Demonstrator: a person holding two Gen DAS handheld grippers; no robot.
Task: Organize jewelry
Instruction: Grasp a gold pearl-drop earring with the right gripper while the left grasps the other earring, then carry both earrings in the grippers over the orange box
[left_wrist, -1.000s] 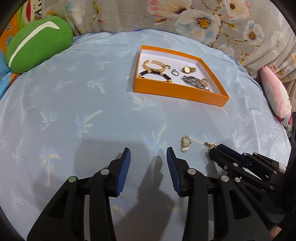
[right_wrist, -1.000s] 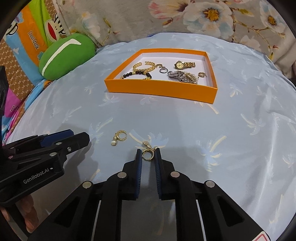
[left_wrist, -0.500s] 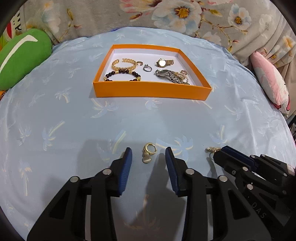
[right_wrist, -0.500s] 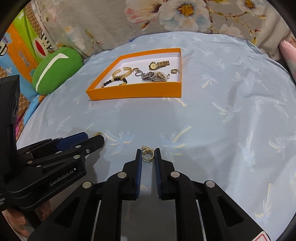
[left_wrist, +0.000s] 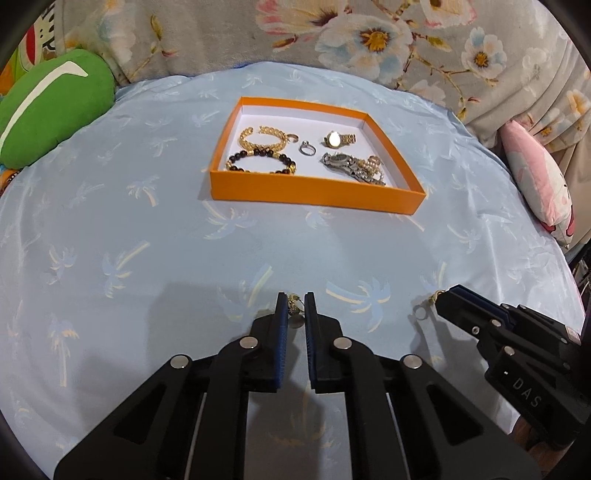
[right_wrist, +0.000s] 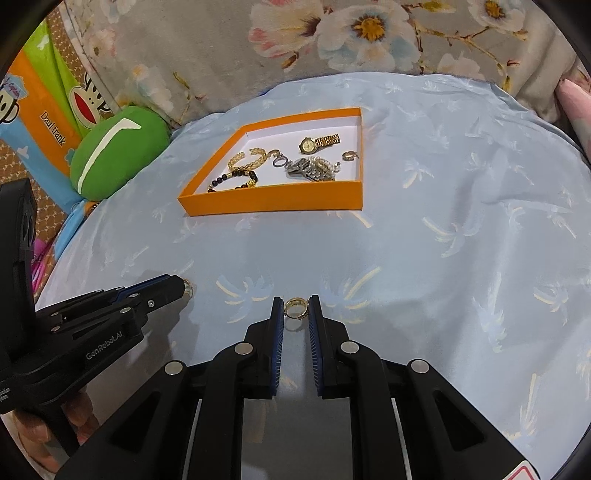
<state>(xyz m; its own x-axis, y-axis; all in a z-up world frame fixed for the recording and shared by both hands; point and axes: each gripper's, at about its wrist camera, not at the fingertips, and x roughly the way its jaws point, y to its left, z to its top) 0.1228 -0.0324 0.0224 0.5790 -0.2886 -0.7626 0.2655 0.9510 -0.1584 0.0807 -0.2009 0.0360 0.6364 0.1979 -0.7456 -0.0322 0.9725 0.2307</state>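
My left gripper (left_wrist: 293, 308) just clamped onto gold earring (left_wrist: 294, 303); right gripper (right_wrist: 295, 308) pinches second earring (right_wrist: 294, 307); light, slippery; grip hoop.

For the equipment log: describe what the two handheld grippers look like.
Both the left gripper and the right gripper are matte black with angular open-frame linkages, round silver pivot pins and flat blue ribbed pads. The left one's side reads "GenRobot.AI"; the right one's side shows "DAS". No cables or sleeves show.
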